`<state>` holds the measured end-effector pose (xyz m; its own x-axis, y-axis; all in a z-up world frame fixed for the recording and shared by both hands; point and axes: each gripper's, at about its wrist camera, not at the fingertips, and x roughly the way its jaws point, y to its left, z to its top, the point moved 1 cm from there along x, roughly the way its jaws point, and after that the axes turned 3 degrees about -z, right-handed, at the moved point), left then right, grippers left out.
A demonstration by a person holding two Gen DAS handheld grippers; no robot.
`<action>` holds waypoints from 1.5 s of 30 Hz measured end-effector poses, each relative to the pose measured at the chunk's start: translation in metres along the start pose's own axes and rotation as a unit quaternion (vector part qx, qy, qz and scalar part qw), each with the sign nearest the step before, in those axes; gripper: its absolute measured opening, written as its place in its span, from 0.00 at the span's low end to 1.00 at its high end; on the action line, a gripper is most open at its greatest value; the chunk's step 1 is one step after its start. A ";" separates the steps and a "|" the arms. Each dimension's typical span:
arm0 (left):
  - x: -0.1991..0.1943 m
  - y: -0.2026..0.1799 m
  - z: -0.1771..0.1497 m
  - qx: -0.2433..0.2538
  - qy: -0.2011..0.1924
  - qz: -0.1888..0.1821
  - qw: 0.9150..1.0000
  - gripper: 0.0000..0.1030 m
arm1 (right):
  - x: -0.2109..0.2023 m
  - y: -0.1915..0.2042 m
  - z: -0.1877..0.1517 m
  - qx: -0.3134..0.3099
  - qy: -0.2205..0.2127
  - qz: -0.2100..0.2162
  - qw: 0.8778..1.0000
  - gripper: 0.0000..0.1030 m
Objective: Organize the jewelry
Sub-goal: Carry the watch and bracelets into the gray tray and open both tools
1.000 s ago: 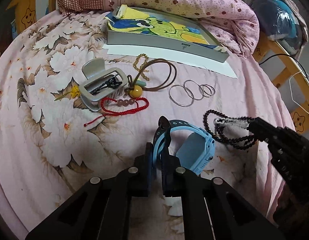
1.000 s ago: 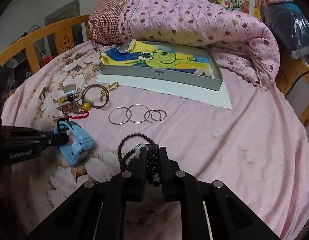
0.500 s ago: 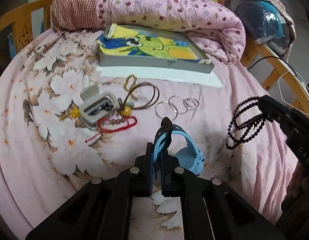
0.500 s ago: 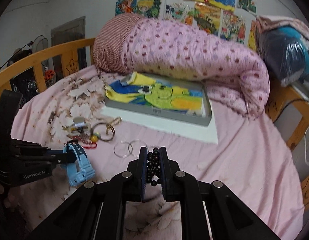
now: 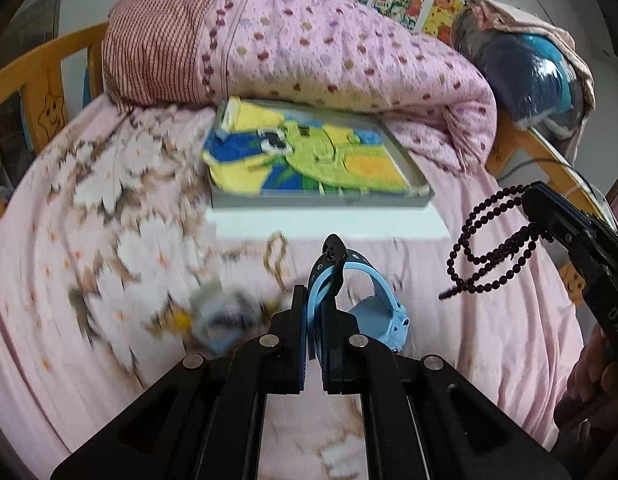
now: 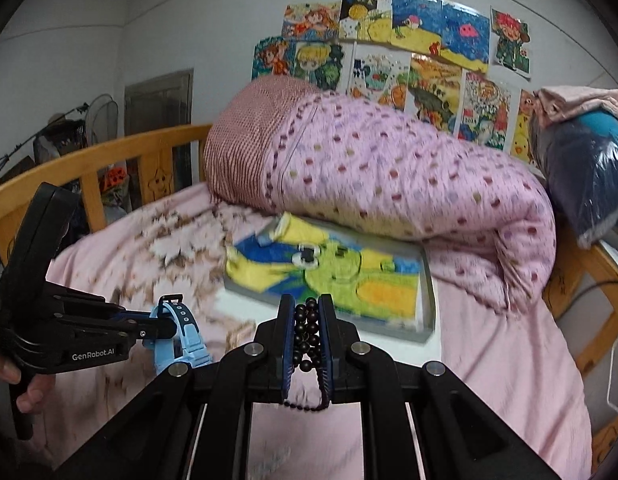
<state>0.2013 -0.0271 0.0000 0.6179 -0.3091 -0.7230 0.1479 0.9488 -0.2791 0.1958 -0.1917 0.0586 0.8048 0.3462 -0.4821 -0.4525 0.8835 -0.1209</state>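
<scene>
Left gripper [image 5: 315, 316]: fingers pressed together on the strap of the blue watch [image 5: 373, 308]. Strap loop sticks up above the fingertips; watch body hangs just right of and beyond the right finger, clear of the bed [image 5: 89, 240]. In the right wrist view the same gripper [image 6: 165, 326] enters from the left edge w/ the watch [image 6: 181, 340] dangling under its tip; a hand [image 6: 13, 376] grips its handle.

Right gripper [image 6: 307, 332]: fingers pinching the dark bead bracelet [image 6: 307, 336]. Beads stack in several strands between the pads; one thin strand sags below the fingers toward the camera. In the left wrist view this gripper [image 5: 529, 200] comes in from the right edge, bracelet [image 5: 493, 248] hanging in loops left of and below its tip, off the bed.

Beyond both sets of fingers: grey tray [image 5: 321, 200] lined w/ a yellow-green-blue cartoon cloth [image 5: 305, 156], resting on a white sheet [image 5: 329, 224]. Behind the tray, a rolled pink dotted quilt [image 6: 389, 172].

Left of the left fingers, low on the bedspread: blurred jewelry pile [image 5: 229, 312], items not separable. A gold chain [image 5: 277, 248] lies just beyond the left fingertips, in front of the white sheet.

Wooden bed rail [image 6: 109, 152] runs behind; drawings [image 6: 389, 48] on the wall
</scene>
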 end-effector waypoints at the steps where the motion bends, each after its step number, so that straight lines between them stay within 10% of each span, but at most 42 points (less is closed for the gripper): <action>1: 0.001 0.002 0.008 0.003 -0.004 0.003 1.000 0.03 | 0.005 -0.002 0.006 0.003 -0.004 0.001 1.000 0.11; 13: 0.075 0.043 0.097 0.013 -0.021 0.039 0.999 0.03 | 0.124 -0.039 0.061 0.072 0.012 0.028 0.997 0.11; 31: 0.173 0.095 0.121 -0.051 0.027 0.050 0.997 0.04 | 0.234 -0.048 0.007 0.133 0.103 0.051 0.984 0.12; 35: 0.170 0.097 0.122 -0.062 0.019 0.050 0.997 0.26 | 0.234 -0.052 0.002 0.132 0.103 0.038 0.985 0.15; 37: 0.164 0.097 0.124 -0.070 0.005 0.044 0.997 0.41 | 0.230 -0.057 0.000 0.142 0.100 0.034 0.984 0.33; 41: 0.147 0.094 0.128 -0.075 -0.018 0.037 0.996 0.46 | 0.216 -0.064 0.002 0.155 0.089 0.020 0.984 0.37; 45: 0.122 0.085 0.128 -0.069 -0.050 0.035 0.996 0.66 | 0.190 -0.071 0.007 0.169 0.060 0.001 0.984 0.65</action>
<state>0.3883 0.0246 -0.0314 0.6983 -0.2274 -0.6788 -0.0018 0.9476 -0.3194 0.3837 -0.1861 -0.0187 0.7429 0.3270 -0.5841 -0.2848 0.9441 0.1662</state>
